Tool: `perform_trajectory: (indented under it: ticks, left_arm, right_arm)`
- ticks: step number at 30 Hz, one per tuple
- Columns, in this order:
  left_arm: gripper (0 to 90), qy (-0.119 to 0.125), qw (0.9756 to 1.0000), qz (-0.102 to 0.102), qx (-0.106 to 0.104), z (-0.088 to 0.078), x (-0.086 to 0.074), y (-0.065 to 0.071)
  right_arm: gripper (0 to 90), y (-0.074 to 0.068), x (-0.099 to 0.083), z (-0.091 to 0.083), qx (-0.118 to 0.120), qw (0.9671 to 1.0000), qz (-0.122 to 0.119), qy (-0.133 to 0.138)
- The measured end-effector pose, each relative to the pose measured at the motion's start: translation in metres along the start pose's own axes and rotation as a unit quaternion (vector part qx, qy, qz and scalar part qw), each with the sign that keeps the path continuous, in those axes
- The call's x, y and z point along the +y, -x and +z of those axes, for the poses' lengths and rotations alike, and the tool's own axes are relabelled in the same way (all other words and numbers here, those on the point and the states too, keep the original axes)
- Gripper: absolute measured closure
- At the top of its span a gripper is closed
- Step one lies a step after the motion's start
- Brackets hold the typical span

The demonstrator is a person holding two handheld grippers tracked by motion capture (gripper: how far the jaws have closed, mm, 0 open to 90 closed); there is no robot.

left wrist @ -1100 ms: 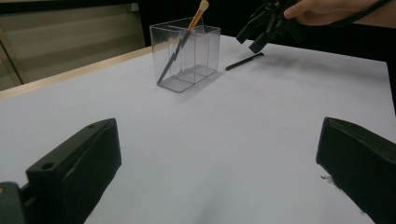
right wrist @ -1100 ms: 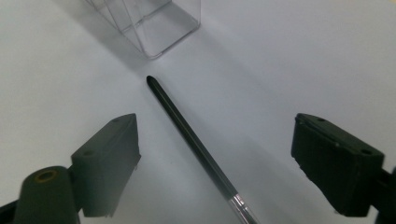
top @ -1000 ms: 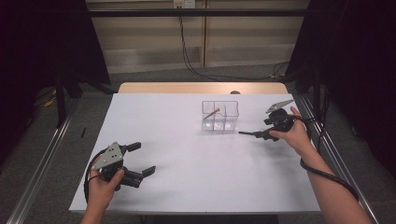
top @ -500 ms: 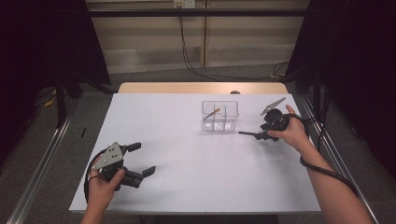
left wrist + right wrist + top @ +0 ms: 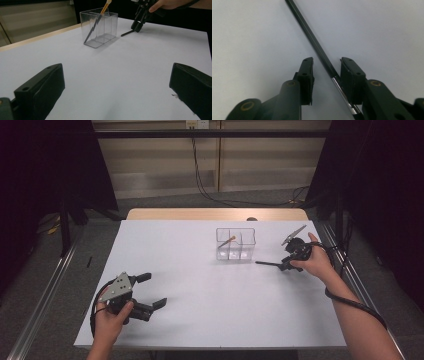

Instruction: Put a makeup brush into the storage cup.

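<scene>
**Closing on a thin black stick beside the clear bin**

Starting with the high view: the right gripper (image 5: 286, 263) is sitting at about three o'clock on the white table (image 5: 200, 320), tipped down over a thin black stick (image 5: 266, 264) that is lying flat on the sheet and pointing toward nine o'clock. A clear bin (image 5: 236, 245) is standing just beside the stick, at its ten o'clock, with a tan stick (image 5: 226, 241) leaning inside its left compartment. The left gripper (image 5: 152, 292) is resting at about seven o'clock, well apart from the bin, its jaws gaping wide with nothing between them.

In the left gripper view, its two jaws are spreading far apart over bare table. The bin (image 5: 98, 30) is showing at twelve o'clock, the tan stick (image 5: 106, 5) poking above its rim, and the other gripper (image 5: 138, 26) is touching down at one o'clock on the black stick (image 5: 127, 33).

In the right gripper view, the jaws have just been closing and are now standing narrowly apart. The black stick (image 5: 312, 37) is running between them from eleven o'clock, lying against the right pad while a gap is remaining at the left pad, so it is not yet clamped.
</scene>
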State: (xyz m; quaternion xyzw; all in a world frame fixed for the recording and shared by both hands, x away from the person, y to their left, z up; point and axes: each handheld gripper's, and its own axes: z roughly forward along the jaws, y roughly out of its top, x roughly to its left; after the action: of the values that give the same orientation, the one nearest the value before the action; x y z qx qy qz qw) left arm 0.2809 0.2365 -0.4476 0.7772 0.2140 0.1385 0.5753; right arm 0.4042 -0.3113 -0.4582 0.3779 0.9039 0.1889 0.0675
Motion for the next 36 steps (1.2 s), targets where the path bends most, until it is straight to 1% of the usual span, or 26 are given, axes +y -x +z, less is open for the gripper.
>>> perform_trajectory:
  ticks: [1, 5, 6, 10, 13, 14, 16, 18, 20, 23, 25, 30, 31, 33, 35, 36]
  left_arm:
    - [0.0, 0.000, 1.0000, 0.001, 0.000, 0.000, 0.000, 0.000]
    - [0.0, -0.001, 1.0000, 0.002, -0.001, 0.001, 0.000, 0.000]
    - [0.0, -0.002, 1.0000, 0.003, -0.001, 0.001, 0.000, 0.000]
    - [0.0, 0.000, 1.0000, -0.001, -0.001, 0.002, 0.000, 0.001]
    - [0.0, -0.001, 1.0000, 0.000, -0.001, 0.002, -0.001, 0.001]
    - [0.0, -0.001, 1.0000, -0.001, -0.001, 0.002, -0.001, 0.001]
    - [0.0, 0.000, 1.0000, -0.001, -0.001, 0.002, -0.001, 0.001]
    - [0.0, 0.000, 1.0000, 0.000, 0.000, 0.001, -0.001, 0.001]
    - [0.0, 0.000, 1.0000, 0.000, 0.002, 0.001, -0.001, 0.001]
    - [0.0, 0.001, 1.0000, -0.002, 0.000, 0.001, -0.001, 0.000]
    - [0.0, 0.000, 1.0000, -0.001, -0.001, 0.002, -0.001, 0.000]
    - [0.0, -0.001, 1.0000, -0.002, -0.001, 0.003, -0.001, 0.001]
    - [0.0, -0.001, 1.0000, -0.002, -0.001, 0.003, -0.001, 0.001]
    - [0.0, -0.002, 1.0000, -0.002, -0.003, 0.004, -0.001, 0.001]
    - [0.0, -0.003, 1.0000, -0.001, -0.003, 0.004, -0.001, 0.001]
    - [0.0, -0.002, 1.0000, -0.001, -0.003, 0.004, 0.000, 0.001]
  right_arm:
    - [67.7, -0.001, 0.000, 0.000, 0.000, 1.0000, 0.003, -0.002]
    - [76.2, -0.001, -0.001, -0.001, 0.004, 1.0000, 0.000, -0.006]
    - [76.4, -0.001, -0.001, -0.001, 0.005, 1.0000, -0.002, -0.006]
    - [78.6, -0.004, 0.001, -0.001, 0.007, 0.9997, -0.021, -0.012]
    - [81.2, -0.007, 0.004, -0.002, 0.012, 0.9987, -0.037, -0.033]
    - [82.0, -0.009, 0.005, -0.002, 0.013, 0.9980, -0.048, -0.039]
    - [84.4, -0.012, 0.007, -0.003, 0.021, 0.9967, -0.058, -0.053]
    - [84.7, -0.016, 0.008, -0.003, 0.020, 0.9956, -0.062, -0.067]
    - [84.7, -0.017, 0.008, -0.004, 0.022, 0.9955, -0.055, -0.074]
    - [84.6, -0.017, 0.007, -0.004, 0.023, 0.9955, -0.056, -0.073]
    - [84.2, -0.016, 0.006, -0.004, 0.025, 0.9962, -0.040, -0.073]
    - [82.6, -0.013, 0.006, -0.003, 0.032, 0.9965, -0.023, -0.074]
    - [82.7, -0.013, 0.006, -0.003, 0.031, 0.9965, -0.025, -0.073]
    - [83.9, -0.014, 0.006, -0.003, 0.029, 0.9967, -0.019, -0.074]
    - [84.6, -0.016, 0.005, -0.003, 0.023, 0.9970, -0.027, -0.069]
    - [84.7, -0.017, 0.004, -0.003, 0.022, 0.9971, -0.026, -0.068]
